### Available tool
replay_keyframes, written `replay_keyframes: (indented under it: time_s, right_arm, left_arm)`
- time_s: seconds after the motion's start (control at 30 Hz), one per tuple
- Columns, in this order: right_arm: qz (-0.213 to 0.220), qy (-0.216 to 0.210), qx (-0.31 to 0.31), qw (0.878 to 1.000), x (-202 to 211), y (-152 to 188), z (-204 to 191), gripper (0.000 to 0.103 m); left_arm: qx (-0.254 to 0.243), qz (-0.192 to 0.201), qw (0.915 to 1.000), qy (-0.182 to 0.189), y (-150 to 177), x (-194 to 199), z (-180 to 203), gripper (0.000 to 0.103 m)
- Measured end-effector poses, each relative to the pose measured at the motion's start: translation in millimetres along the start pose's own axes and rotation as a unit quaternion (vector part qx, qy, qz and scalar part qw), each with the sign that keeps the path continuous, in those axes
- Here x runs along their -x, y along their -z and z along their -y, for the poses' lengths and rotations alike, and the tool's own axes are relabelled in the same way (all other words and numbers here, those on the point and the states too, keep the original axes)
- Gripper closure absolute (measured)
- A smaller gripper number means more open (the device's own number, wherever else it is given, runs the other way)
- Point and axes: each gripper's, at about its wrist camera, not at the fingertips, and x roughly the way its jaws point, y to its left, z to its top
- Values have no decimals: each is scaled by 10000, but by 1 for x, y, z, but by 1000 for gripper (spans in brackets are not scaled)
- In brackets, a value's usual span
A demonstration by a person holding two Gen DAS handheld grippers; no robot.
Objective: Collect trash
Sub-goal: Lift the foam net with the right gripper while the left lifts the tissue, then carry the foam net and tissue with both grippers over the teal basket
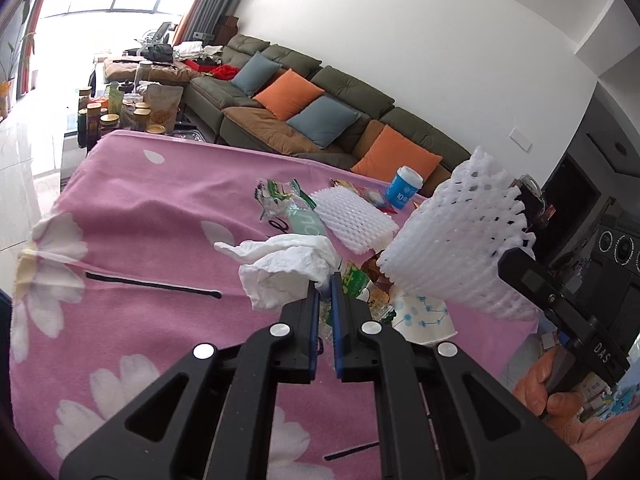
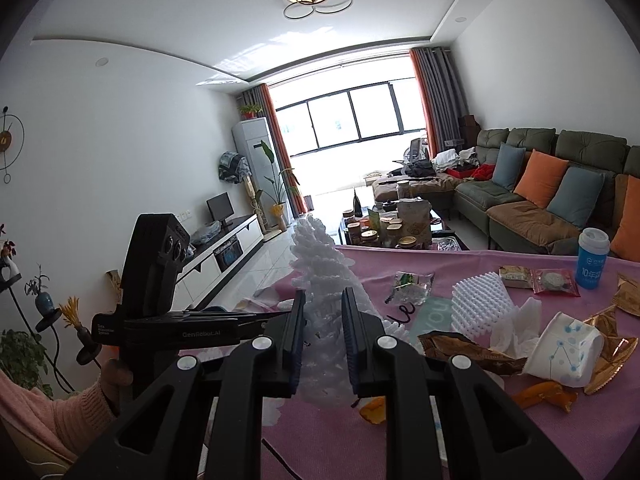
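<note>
Two hand-held grippers busy. Right hand-held gripper (image 2: 323, 344) clamped on foam net (image 2: 324, 300), lifted off counter (image 1: 160, 208), long axis running up and away along fingers. Left hand-held gripper (image 1: 325, 300) nearly closed, pinching edge of tissue (image 1: 288, 268); grip looks thin. Landmark: paper cup (image 2: 564, 348). Second foam net (image 2: 480, 304) lying flat just behind cup, wrappers (image 2: 468, 350) beside it, blue bottle (image 2: 592, 260) well behind. No bin in view. Both loads probably need dropping off first; cup nearer right side.

Foam net (image 2: 324, 312) hides table centre; bottle (image 2: 593, 258) label cut off
</note>
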Motion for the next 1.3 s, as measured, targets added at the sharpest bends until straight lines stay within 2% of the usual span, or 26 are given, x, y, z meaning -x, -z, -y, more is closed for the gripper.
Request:
replay_keyframes:
  time_s: [0.1,0.2,0.33,0.37,0.43,0.5,0.63,0.7,0.8,1.0,1.13,1.23,1.3]
  right_arm:
    - [-6,-176,110,9998,-8,-4,-15,86]
    - [-59,-336,178,9993,-16,-4,-26,87]
    - [-202,-443,221,9986,-27,-1,-36,86]
    - [-239,-462,222,9984,-30,0,-37,86]
    - [-298,-487,205,9982,-34,3,-41,86]
    - [-348,-502,170,9980,-37,4,-39,86]
    - [-433,-509,114,9977,-42,8,-39,86]
    - [-465,-510,104,9976,-44,10,-39,86]
    - [-507,-523,77,9973,-46,11,-38,86]
    - [-568,-621,43,9964,-52,9,-39,86]
    - [-578,-755,132,9954,-60,4,-47,86]
    - [-574,-851,223,9945,-64,2,-57,86]
    - [-601,-902,256,9938,-67,2,-62,86]
  left_arm:
    - [-84,-20,9996,-285,6,17,-12,96]
    - [111,-114,9997,-174,13,29,-29,95]
    - [152,-107,9993,-333,24,38,-41,92]
    - [175,-110,9992,-337,26,40,-44,89]
    - [158,-123,9989,-433,30,41,-47,76]
    - [223,-176,9982,-519,35,41,-52,69]
    - [282,-244,9978,-557,41,40,-58,63]
    - [331,-278,9975,-565,43,37,-61,65]
    - [433,-371,9972,-486,43,28,-65,94]
    - [500,-170,9976,-448,39,35,-66,97]
    - [575,119,9978,-299,32,53,-68,92]
    - [649,234,9973,-254,30,62,-72,92]
    - [684,235,9969,-326,30,65,-76,97]
